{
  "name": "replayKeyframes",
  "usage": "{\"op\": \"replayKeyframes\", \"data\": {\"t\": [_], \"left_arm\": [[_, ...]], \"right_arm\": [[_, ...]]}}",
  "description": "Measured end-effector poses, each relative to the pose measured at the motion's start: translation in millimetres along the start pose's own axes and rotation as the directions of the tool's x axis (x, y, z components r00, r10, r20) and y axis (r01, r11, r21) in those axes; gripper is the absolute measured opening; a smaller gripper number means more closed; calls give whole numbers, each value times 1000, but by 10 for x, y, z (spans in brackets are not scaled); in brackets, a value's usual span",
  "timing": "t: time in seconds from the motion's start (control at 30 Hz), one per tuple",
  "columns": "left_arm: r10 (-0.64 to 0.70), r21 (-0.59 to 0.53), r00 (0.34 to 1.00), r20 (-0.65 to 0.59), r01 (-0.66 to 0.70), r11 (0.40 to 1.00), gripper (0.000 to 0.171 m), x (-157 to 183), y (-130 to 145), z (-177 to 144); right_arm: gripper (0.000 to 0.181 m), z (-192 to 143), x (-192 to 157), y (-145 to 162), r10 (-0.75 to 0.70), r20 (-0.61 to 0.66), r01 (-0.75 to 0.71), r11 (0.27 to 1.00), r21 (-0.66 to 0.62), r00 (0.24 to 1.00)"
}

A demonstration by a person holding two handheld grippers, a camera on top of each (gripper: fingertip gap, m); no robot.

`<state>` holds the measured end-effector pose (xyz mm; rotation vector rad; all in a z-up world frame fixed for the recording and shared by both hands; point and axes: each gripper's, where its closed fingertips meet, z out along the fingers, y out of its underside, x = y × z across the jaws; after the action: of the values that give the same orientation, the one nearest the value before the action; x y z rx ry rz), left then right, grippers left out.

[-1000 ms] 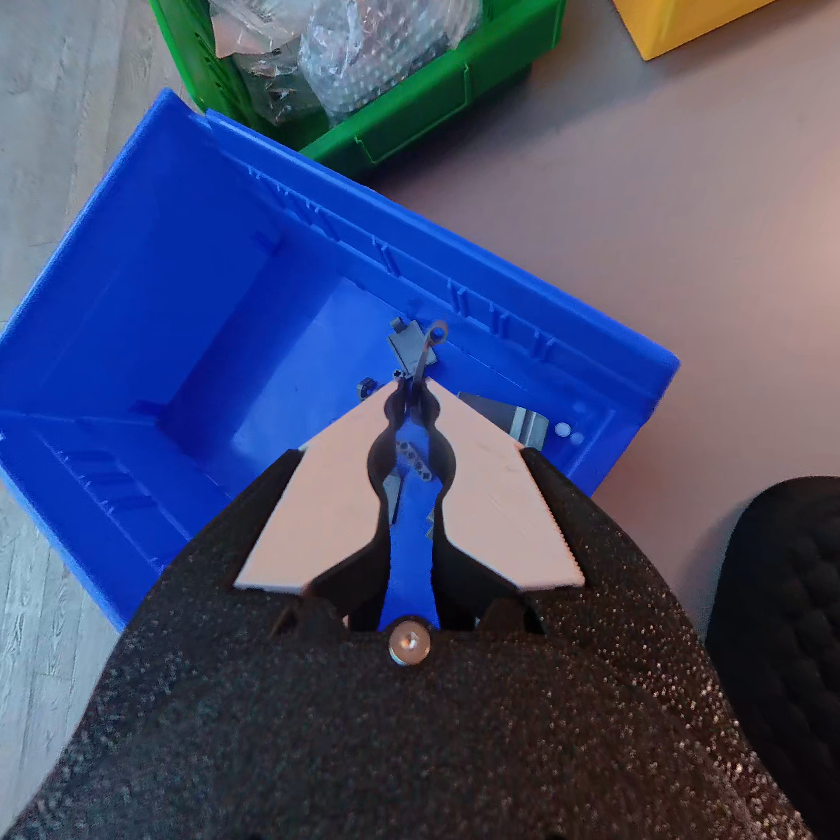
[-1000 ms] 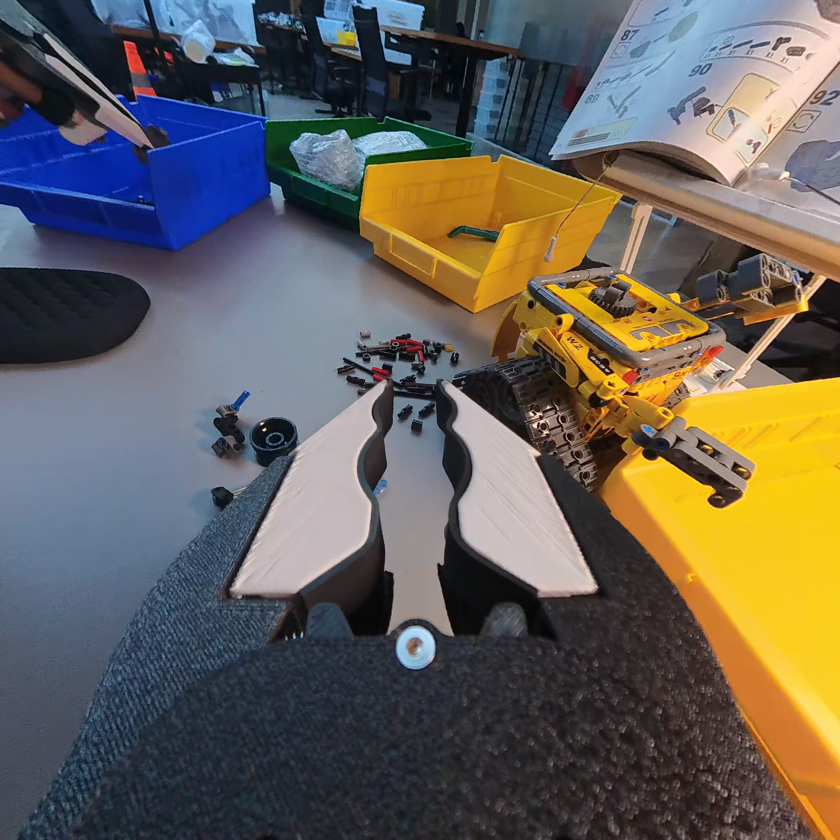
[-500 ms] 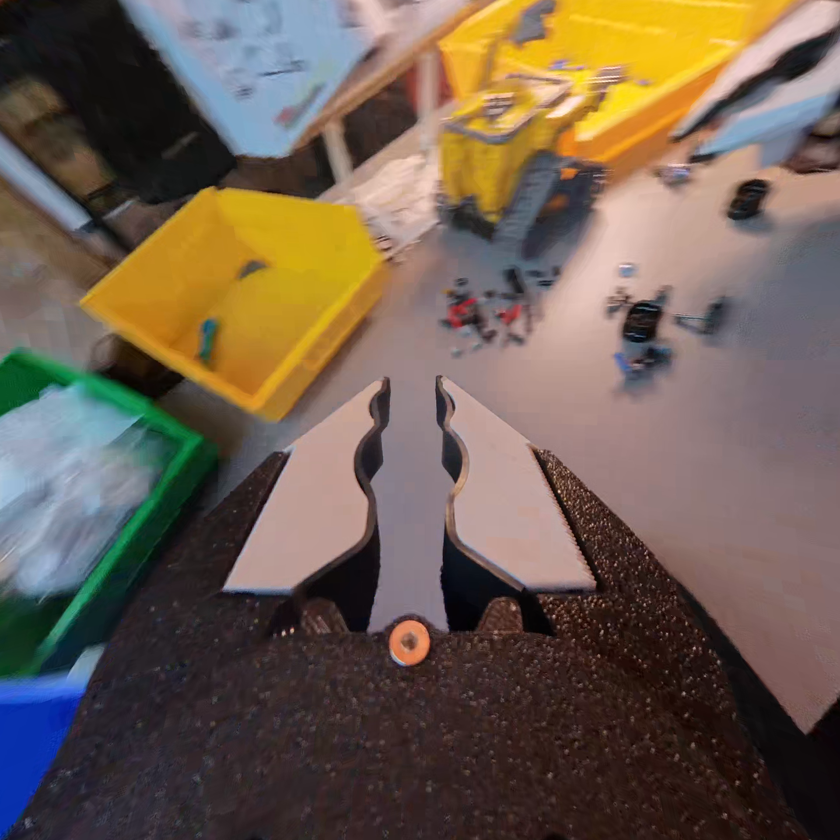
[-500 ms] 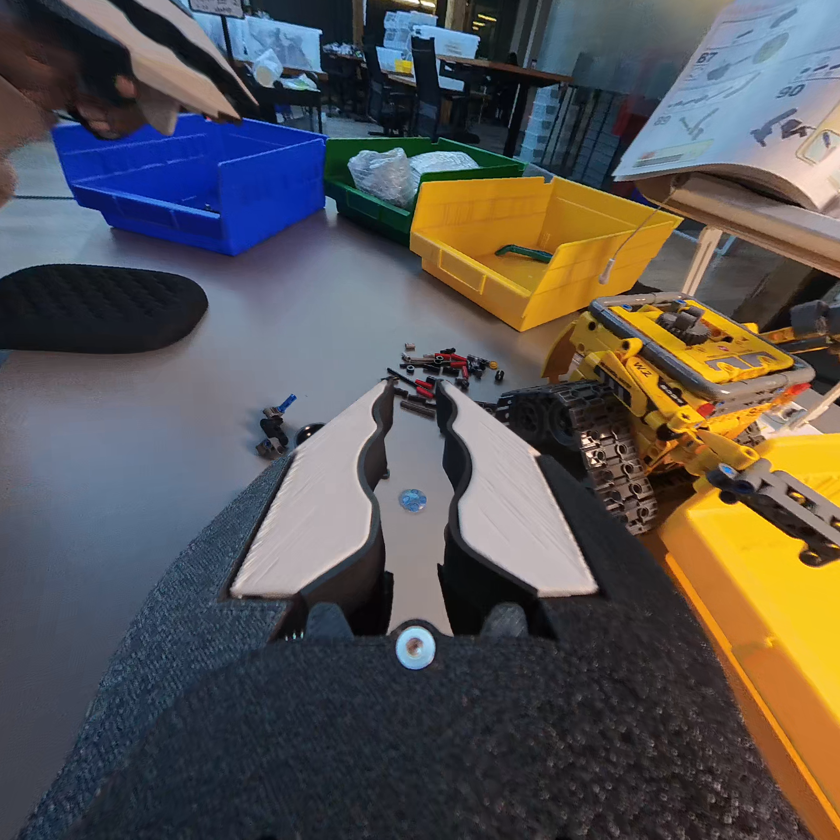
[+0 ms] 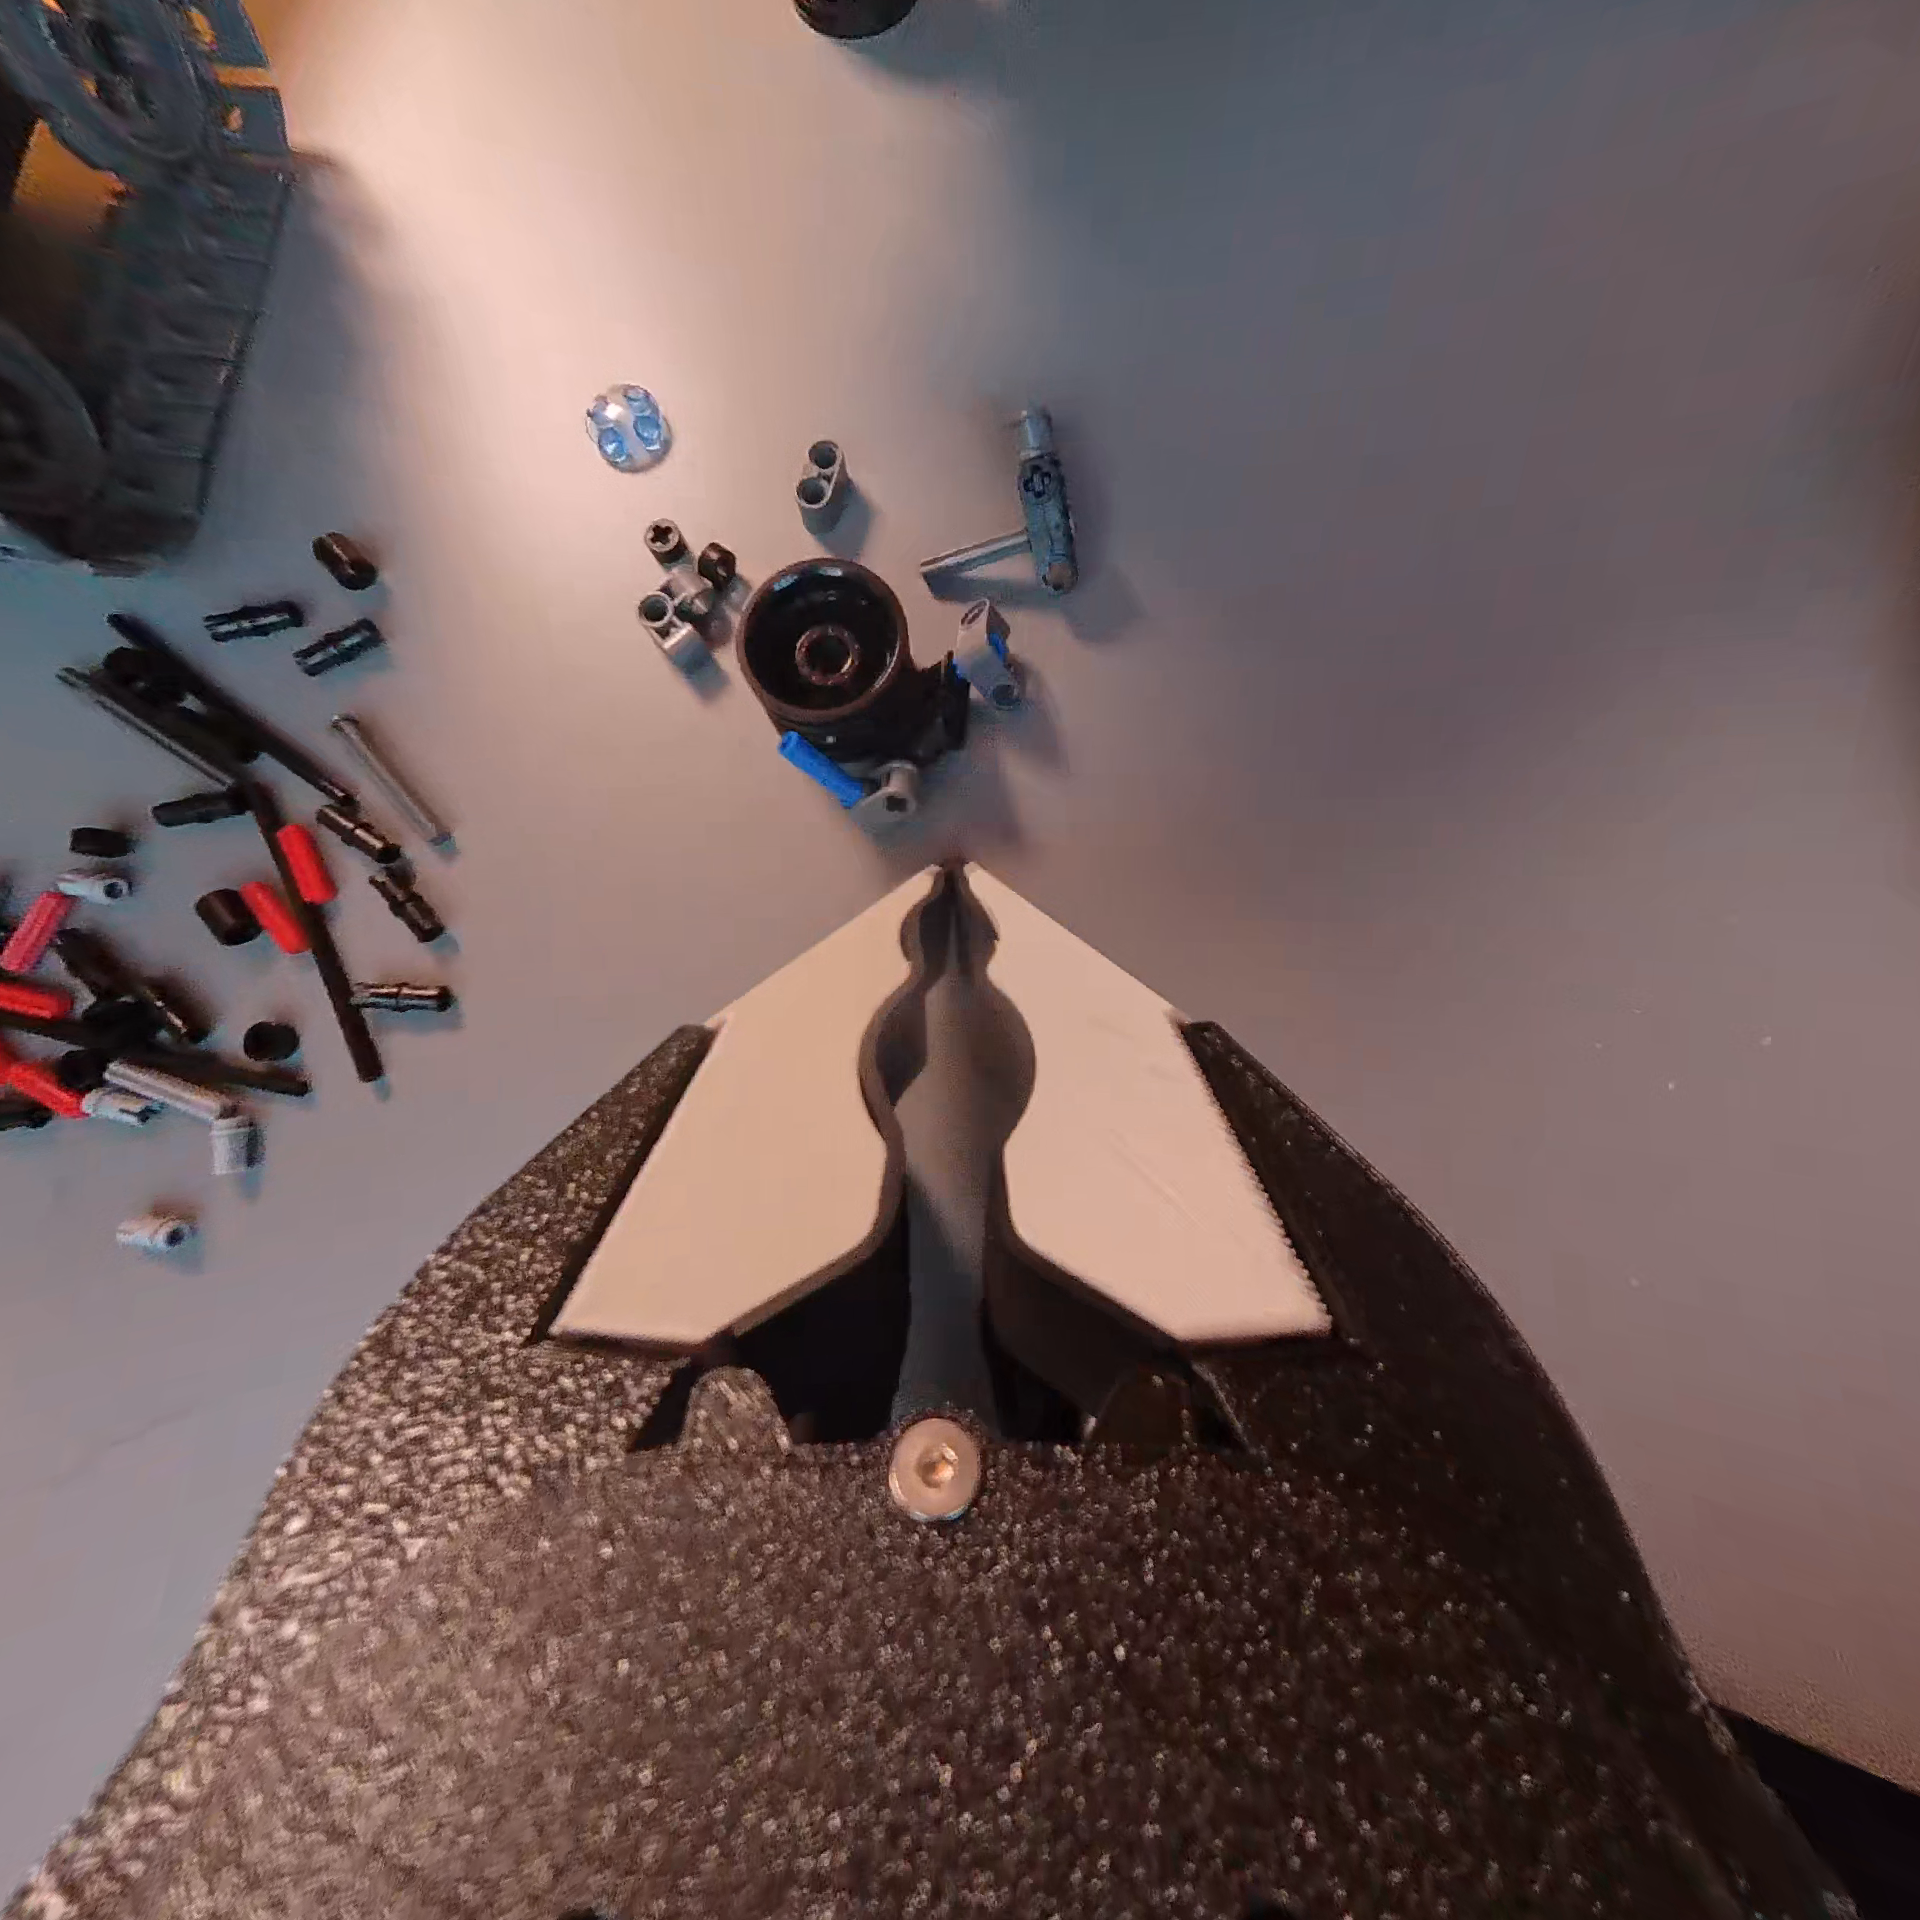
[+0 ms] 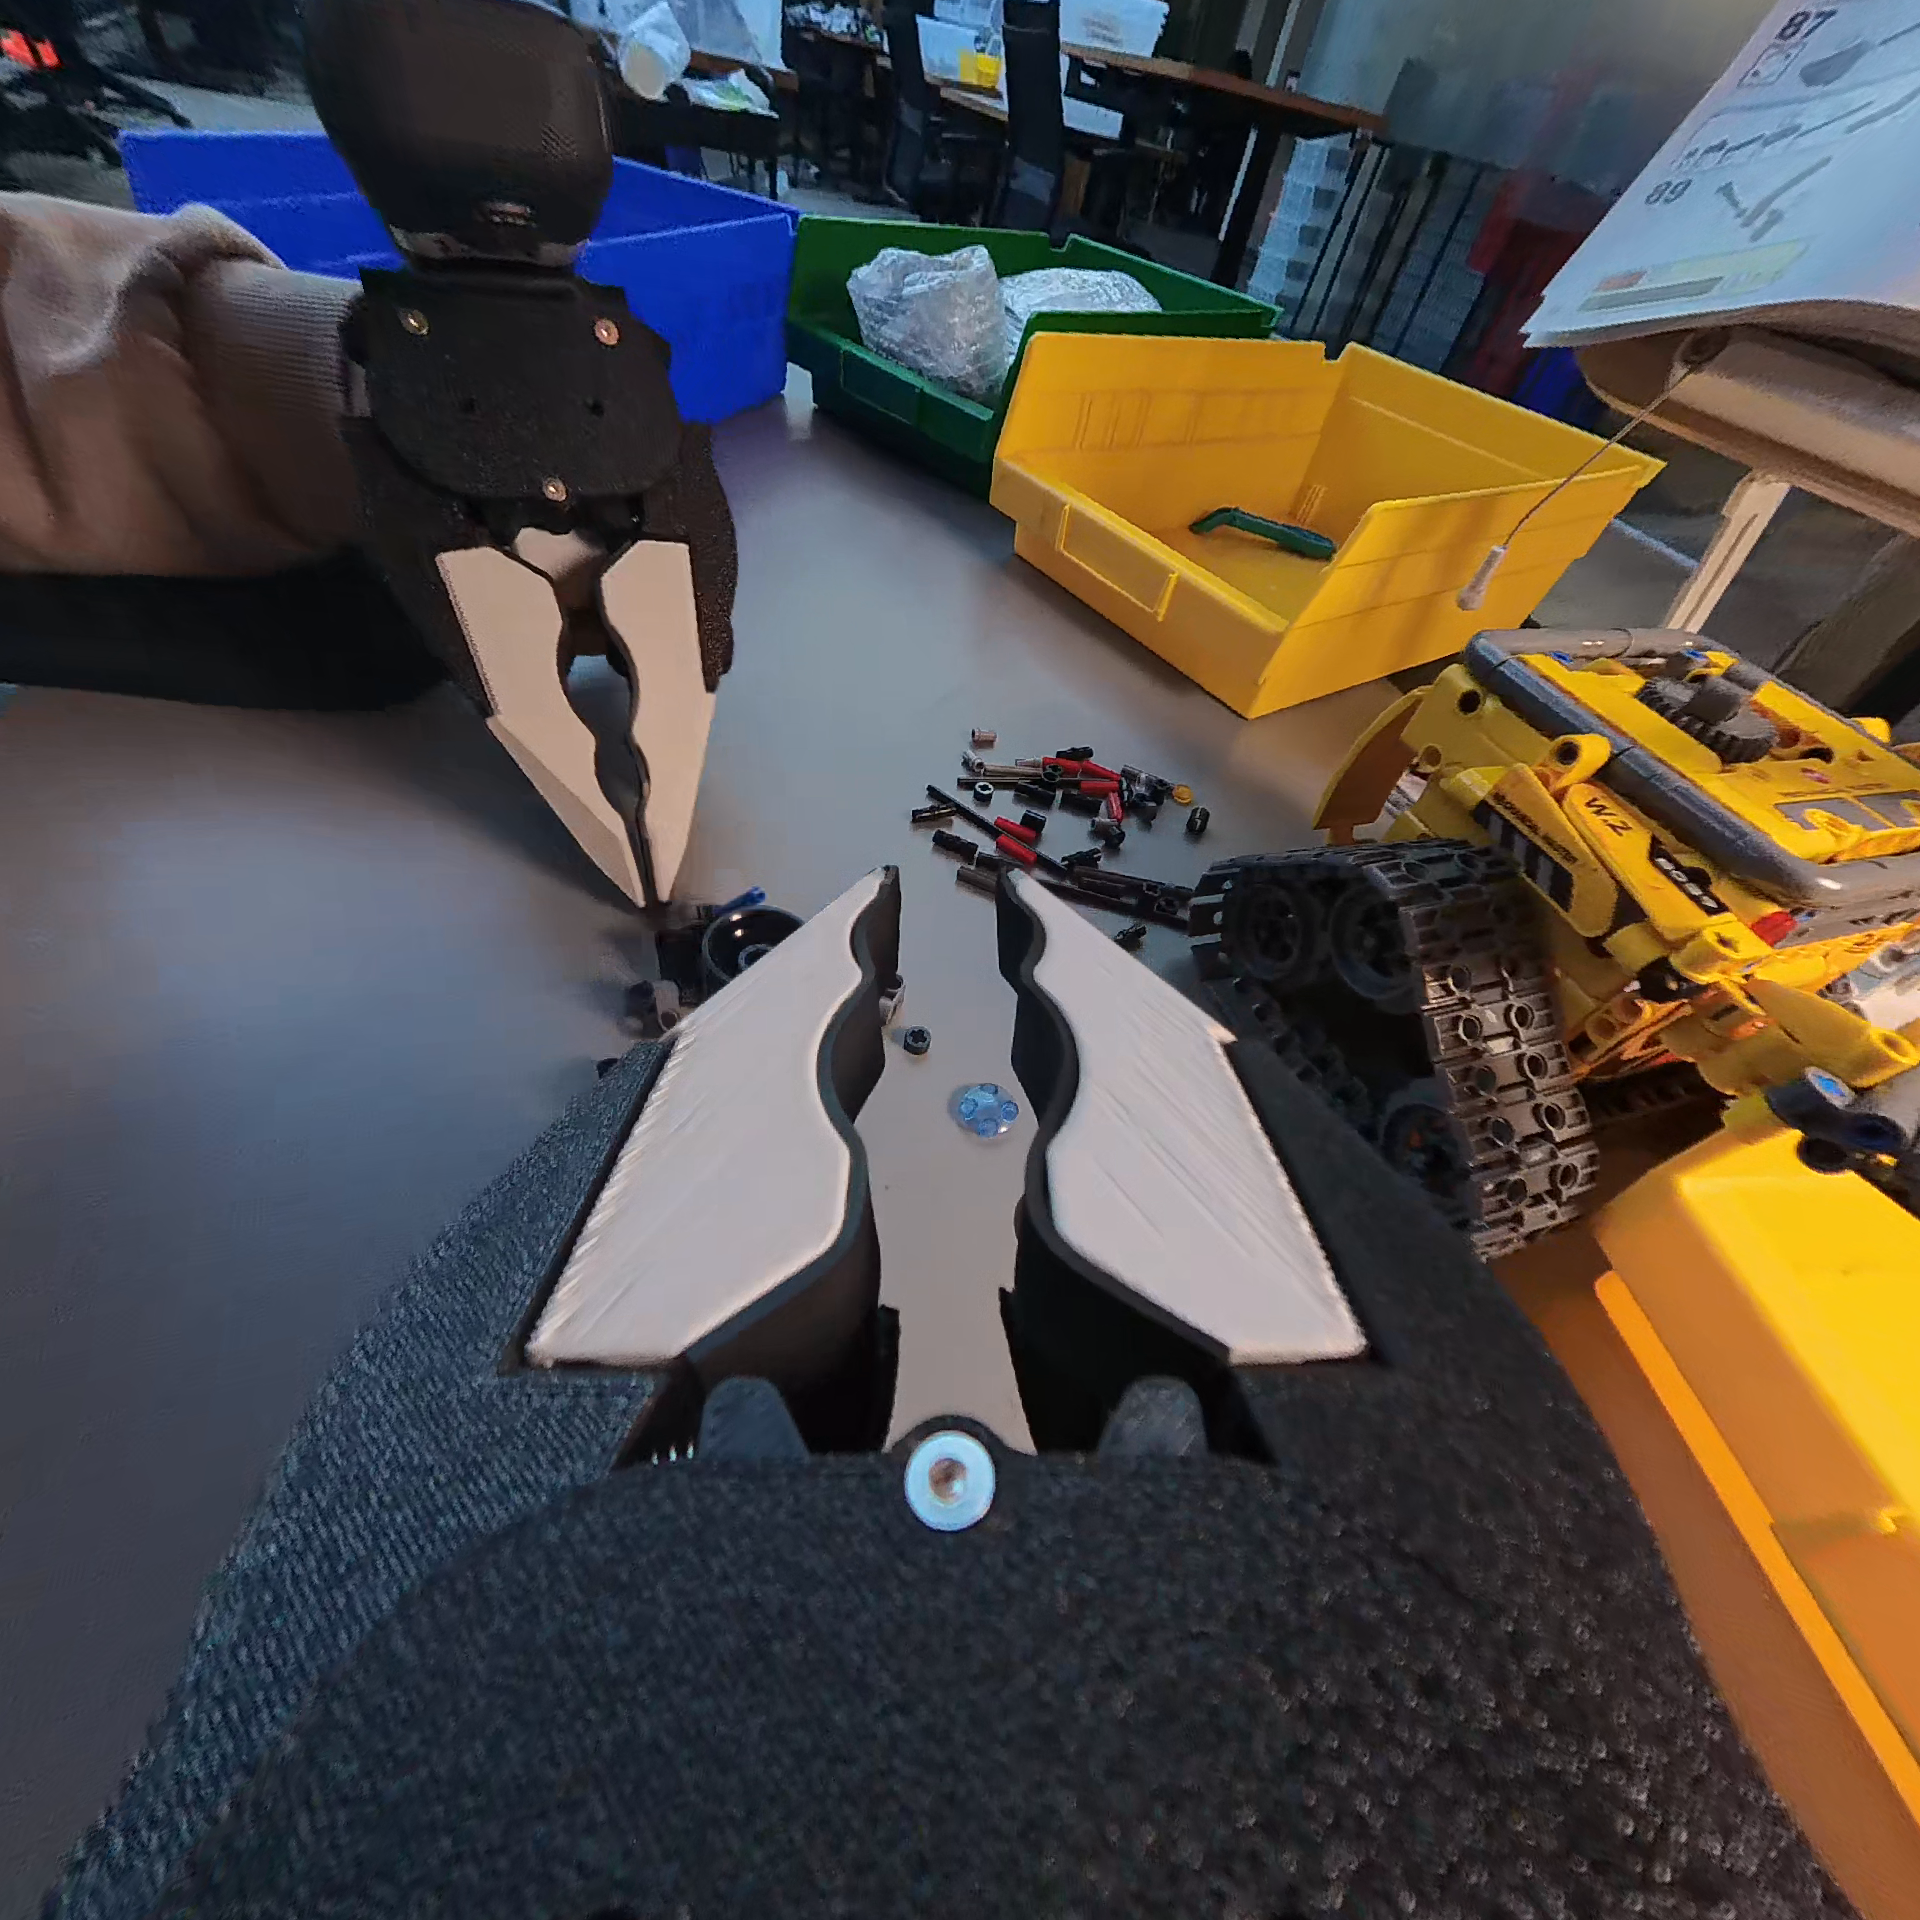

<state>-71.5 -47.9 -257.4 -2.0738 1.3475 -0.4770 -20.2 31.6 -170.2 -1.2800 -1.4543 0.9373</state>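
Looks like a workshop or lab: coloured parts bins point(image 6: 1288, 520) behind a tracked yellow model point(image 6: 1621, 862), rows of desks point(image 6: 1164, 94) beyond

On my left wrist feed I see a grey counter point(image 5: 1455, 520) strewn with small building-toy parts: a black wheel hub point(image 5: 823, 649) with a blue pin point(image 5: 821, 767) touching it, a clear blue round stud point(image 5: 628, 428) lying apart, and a grey axle connector point(image 5: 1044, 499). To the left lies a scatter of black and red pins point(image 5: 208, 914). My right feed shows a yellow tracked toy vehicle point(image 6: 1558, 883), a yellow bin point(image 6: 1299, 499) holding a green piece point(image 6: 1262, 532), a green bin point(image 6: 914, 384) of plastic bags, a blue bin point(image 6: 707, 281) and an open instruction booklet point(image 6: 1766, 187).
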Motion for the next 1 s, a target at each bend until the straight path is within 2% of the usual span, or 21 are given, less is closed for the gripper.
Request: {"op": "replayKeyframes", "data": {"t": [0.23,0.33,0.4,0.53,0.63,0.73,0.87,0.93,1.0], "left_arm": [[-51,61,998,25,49,997,1,-68,-42,-41],[-123,112,992,12,121,986,28,-129,-76,-58],[-153,143,988,-7,153,978,38,-129,-161,-4],[-97,72,995,28,95,993,28,-137,-192,112],[-90,85,995,34,87,993,27,-175,-151,-14],[-114,254,993,41,100,962,27,-236,-258,-316],[-160,564,987,7,128,816,27,-253,-679,-744],[-175,633,984,19,124,764,27,-278,-809,-823],[-189,654,981,39,118,747,27,-305,-881,-816]], "right_arm": [[17,42,-37,75,-28,10,28,999,-31,1000],[17,24,-22,52,-43,-6,43,999,-26,999],[17,24,-18,39,-45,-8,44,999,-22,999],[17,39,-34,51,-48,-3,48,998,-27,999],[17,21,-37,20,-61,-12,60,998,-19,998],[17,-13,-44,-79,-56,-16,56,998,19,998],[17,0,-254,-259,-7,84,-1,995,99,996],[19,-7,-454,-405,4,171,-32,986,163,985],[27,7,-566,-516,1,188,-39,979,199,982]]}}
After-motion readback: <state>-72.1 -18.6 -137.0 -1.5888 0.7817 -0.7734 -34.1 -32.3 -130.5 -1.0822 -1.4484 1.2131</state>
